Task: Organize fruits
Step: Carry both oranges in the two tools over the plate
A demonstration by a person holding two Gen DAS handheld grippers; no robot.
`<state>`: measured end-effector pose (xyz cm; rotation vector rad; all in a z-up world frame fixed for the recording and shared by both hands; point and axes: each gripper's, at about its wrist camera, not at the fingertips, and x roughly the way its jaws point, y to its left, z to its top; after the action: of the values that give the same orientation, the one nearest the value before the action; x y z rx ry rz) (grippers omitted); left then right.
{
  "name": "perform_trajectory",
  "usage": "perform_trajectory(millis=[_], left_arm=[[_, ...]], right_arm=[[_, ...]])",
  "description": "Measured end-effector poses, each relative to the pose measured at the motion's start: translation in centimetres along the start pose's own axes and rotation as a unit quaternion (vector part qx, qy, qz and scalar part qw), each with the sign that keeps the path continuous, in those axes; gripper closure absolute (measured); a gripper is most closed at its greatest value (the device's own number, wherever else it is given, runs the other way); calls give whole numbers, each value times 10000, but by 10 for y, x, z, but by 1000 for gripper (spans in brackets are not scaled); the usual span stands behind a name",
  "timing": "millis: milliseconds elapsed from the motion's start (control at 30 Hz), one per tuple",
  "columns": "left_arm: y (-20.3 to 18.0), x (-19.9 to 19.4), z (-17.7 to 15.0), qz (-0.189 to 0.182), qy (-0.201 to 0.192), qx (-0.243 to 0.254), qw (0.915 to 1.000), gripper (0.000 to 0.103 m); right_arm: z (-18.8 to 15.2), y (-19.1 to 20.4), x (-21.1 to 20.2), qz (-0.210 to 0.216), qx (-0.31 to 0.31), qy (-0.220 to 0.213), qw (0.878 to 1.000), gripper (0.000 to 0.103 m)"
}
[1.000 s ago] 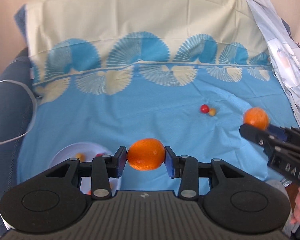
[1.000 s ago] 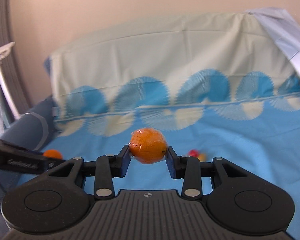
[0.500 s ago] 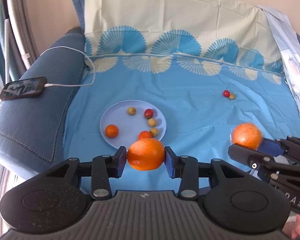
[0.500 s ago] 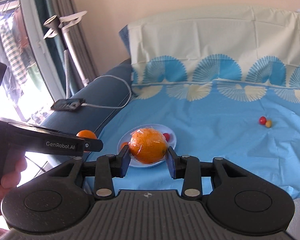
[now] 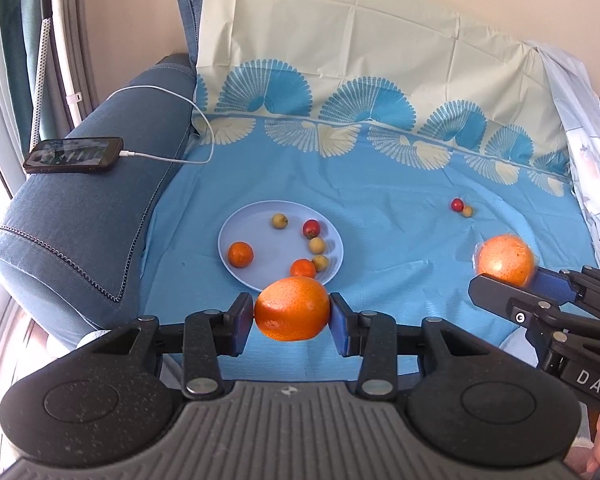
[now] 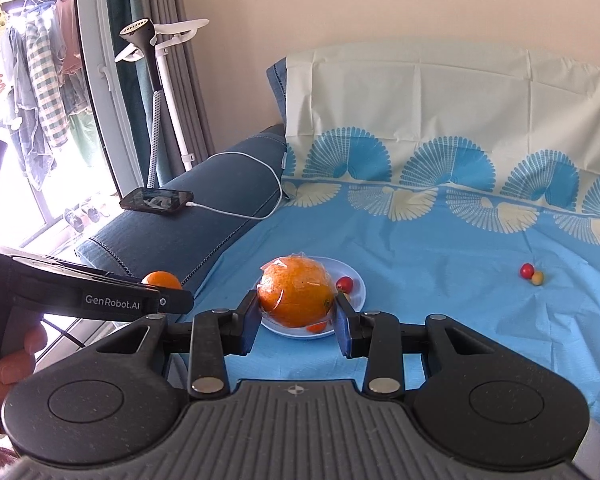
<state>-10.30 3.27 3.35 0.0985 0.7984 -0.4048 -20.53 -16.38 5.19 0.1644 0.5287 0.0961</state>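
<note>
Phone [image 5: 74, 155] and cable lie on the sofa arm at far left, well clear of the work. Next comes the plate [image 5: 240, 276] on the blue sheet [image 5: 380, 232], already holding two small oranges, a red fruit and three yellowish ones. The left gripper [image 5: 293, 314] is clamped on an orange [image 5: 293, 308], held in the air just near of the plate's near rim. To place it well, carry it forward over the bare middle-left of the plate, lower until it rests, then part the fingers slowly; the soft sheet may let the plate tip, and a dropped orange would likely roll into the small fruit. Further right, the right gripper [image 6: 296, 314] is clamped on a wrapped orange [image 6: 296, 292], also in the air, to the right of the plate. I judge it should wait until the left one is clear. Far right, a red fruit [image 5: 457, 204] and a yellow one [image 5: 467, 211] lie touching on the sheet, not yet gathered.
</note>
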Motion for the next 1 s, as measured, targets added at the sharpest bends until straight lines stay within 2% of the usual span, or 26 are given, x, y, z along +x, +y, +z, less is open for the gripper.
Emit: perform_trajectory(millis=[600, 1000], left_arm=[[5, 17, 6, 26, 145, -109, 9998, 58], [23, 45, 28, 181, 279, -254, 9991, 58]], right_arm=[[4, 2, 14, -90, -29, 131, 9999, 63], [13, 3, 43, -147, -153, 299, 9993, 63]])
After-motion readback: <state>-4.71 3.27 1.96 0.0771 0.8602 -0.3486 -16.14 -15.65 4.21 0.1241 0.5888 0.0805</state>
